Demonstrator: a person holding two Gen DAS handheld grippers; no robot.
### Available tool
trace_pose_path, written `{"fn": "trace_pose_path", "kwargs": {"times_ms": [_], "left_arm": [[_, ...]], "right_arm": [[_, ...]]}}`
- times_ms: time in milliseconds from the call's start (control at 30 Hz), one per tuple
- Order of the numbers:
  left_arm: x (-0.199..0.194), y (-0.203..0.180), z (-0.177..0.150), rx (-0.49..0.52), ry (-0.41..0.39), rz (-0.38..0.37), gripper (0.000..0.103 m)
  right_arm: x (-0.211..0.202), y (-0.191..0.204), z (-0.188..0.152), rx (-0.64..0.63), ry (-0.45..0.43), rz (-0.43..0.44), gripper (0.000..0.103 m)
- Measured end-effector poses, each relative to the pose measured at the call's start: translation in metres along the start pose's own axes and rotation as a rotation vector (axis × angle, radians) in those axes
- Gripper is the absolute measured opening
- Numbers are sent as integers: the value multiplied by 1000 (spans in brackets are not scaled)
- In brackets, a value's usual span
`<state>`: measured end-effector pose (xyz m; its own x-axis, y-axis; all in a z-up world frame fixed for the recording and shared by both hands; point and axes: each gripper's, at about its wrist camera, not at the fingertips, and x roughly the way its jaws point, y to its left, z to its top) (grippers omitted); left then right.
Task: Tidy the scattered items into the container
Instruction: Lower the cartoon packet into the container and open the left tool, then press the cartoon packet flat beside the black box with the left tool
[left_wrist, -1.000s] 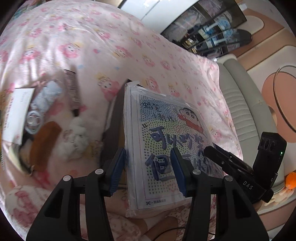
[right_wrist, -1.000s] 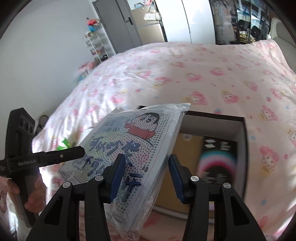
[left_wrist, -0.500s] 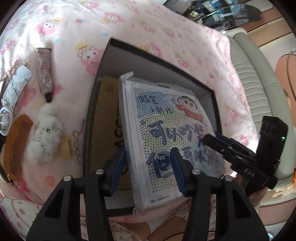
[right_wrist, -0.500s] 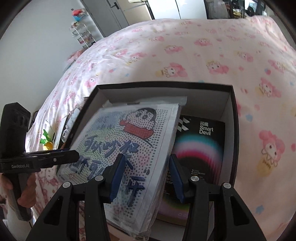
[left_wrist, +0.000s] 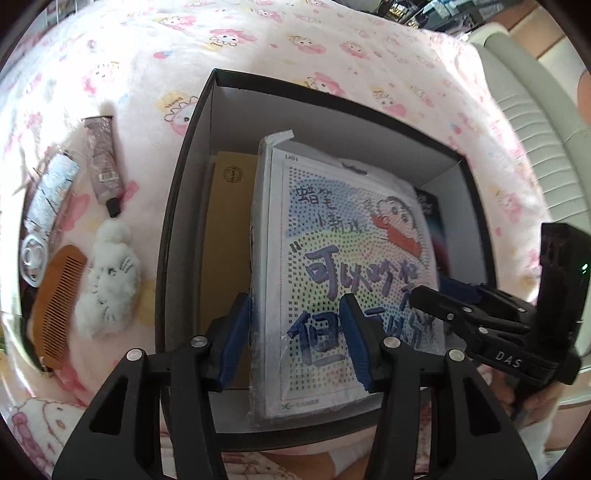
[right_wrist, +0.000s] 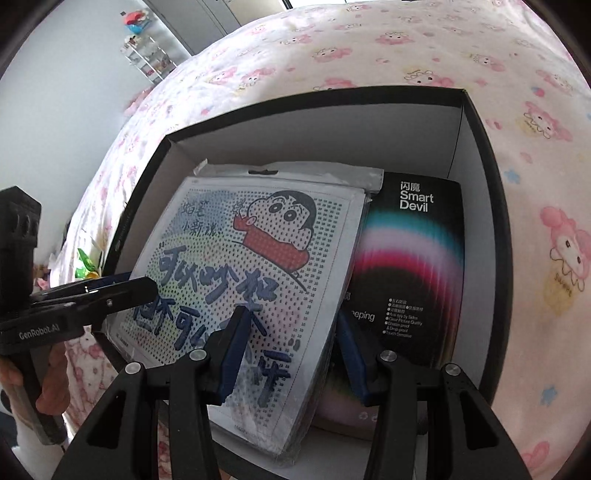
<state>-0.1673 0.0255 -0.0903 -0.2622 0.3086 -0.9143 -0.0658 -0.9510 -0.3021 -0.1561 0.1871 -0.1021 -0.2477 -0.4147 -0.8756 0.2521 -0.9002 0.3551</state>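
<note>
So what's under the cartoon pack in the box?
Under the cartoon pack, inside the box, a black Smart Devil package shows on one side and a brown carton on the other. Whatever lies between them is covered.

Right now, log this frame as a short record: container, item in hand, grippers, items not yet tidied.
container: black box, open, on the pink bedspread
already inside: brown flat box; black Smart Devil box
item in hand: bagged cartoon board, tilted, low in the box
left gripper: jaws clamp its left edge
right gripper: jaws clamp its right edge
outside box: comb, white plush, tube
</note>
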Motion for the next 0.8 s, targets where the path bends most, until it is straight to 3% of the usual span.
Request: {"fn": "trace_pose_path", "kwargs": {"times_ms": [300,533,800], "left_arm": [[9,-5,-4,3,-28,126,49],[15,-25,-12,48,-27,-40,49],[26,-54,-15,121,-20,-157,49]], "right_arm": [[3,5,-6,6,1,-10,44],[-14,7,-8,1,-77,-79,44],[-43,-5,-2,45,-180,-137,44]]}}
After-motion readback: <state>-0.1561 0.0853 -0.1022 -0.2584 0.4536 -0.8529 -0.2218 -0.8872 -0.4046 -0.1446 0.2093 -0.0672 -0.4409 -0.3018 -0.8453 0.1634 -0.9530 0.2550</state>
